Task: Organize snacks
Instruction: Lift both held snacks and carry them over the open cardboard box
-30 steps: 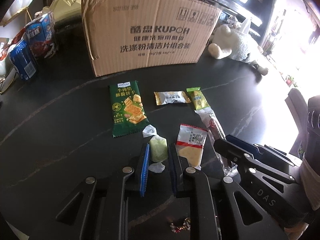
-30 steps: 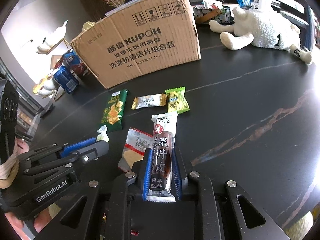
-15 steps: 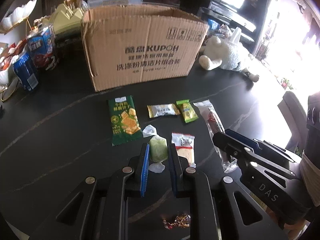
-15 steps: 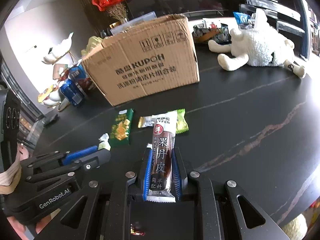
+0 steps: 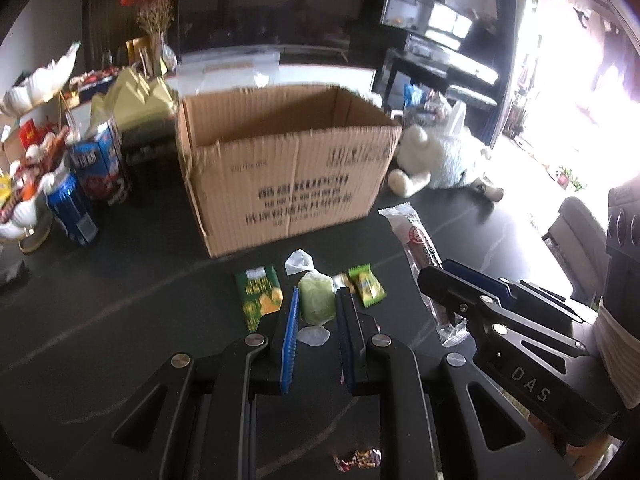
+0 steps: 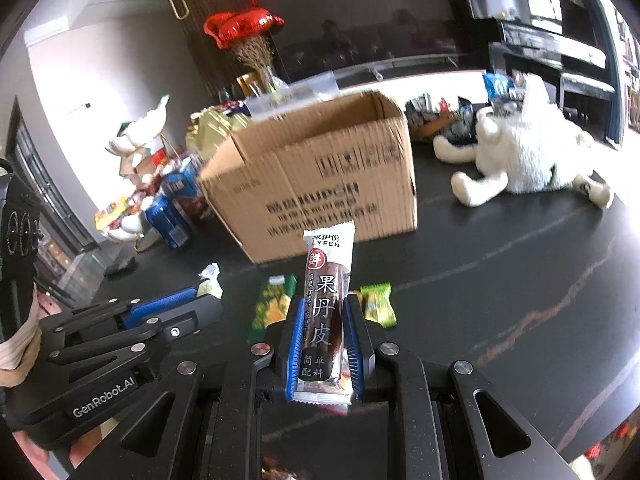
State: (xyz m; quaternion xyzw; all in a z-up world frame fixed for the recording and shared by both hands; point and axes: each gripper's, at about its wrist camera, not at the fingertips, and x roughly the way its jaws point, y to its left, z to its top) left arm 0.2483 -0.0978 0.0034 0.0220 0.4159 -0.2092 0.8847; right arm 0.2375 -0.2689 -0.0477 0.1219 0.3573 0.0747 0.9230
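Left gripper (image 5: 316, 308) fingers are clamping a green wrapped candy (image 5: 317, 303); right gripper (image 6: 323, 320) fingers are clamping a LYFEN fruit-leather bar (image 6: 326, 308). The open-topped cardboard box (image 5: 288, 168) is standing at 12 o'clock, bare bench (image 6: 500, 280) lying at 3 o'clock.

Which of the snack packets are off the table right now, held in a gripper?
Two: the pale green wrapped sweet in the left gripper, and the long dark fruit-leather bar in the right gripper. The green cracker packet and lime-green candy lie on the table.

Daylight glares white from the right, the cardboard box (image 5: 288, 168) smears with motion blur, fisheye edges darken.
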